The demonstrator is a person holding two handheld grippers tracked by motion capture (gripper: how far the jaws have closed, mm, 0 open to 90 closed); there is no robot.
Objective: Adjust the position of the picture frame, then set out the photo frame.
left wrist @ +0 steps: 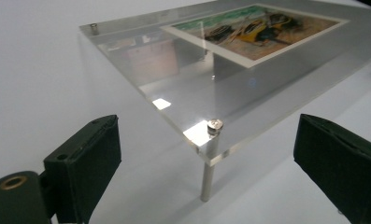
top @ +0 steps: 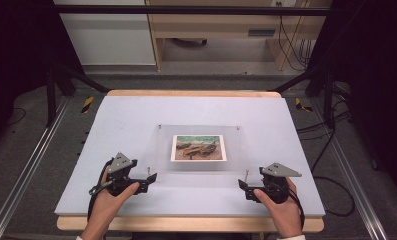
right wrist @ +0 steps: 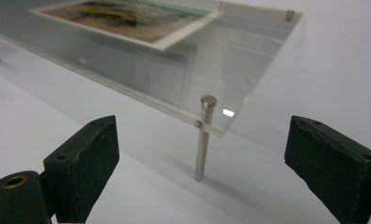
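Note:
A clear acrylic frame [top: 199, 131] stands on thin metal pins in the middle of the white board, with a painted beach picture [top: 198, 148] mounted in it. My left gripper [top: 151, 178] is open just short of the frame's near left corner; the corner pin [left wrist: 210, 158] stands between its jaws, a little ahead of them. My right gripper [top: 242, 186] is open at the near right corner, and that corner's pin [right wrist: 203, 139] stands between its jaws too. Neither gripper touches the frame.
The white board [top: 111, 120] covers a wooden table [top: 191, 223] and has bare room on all sides of the frame. Metal rails [top: 26, 170] run along both sides. Behind the table are cabinets [top: 108, 35] and hanging cables [top: 291, 40].

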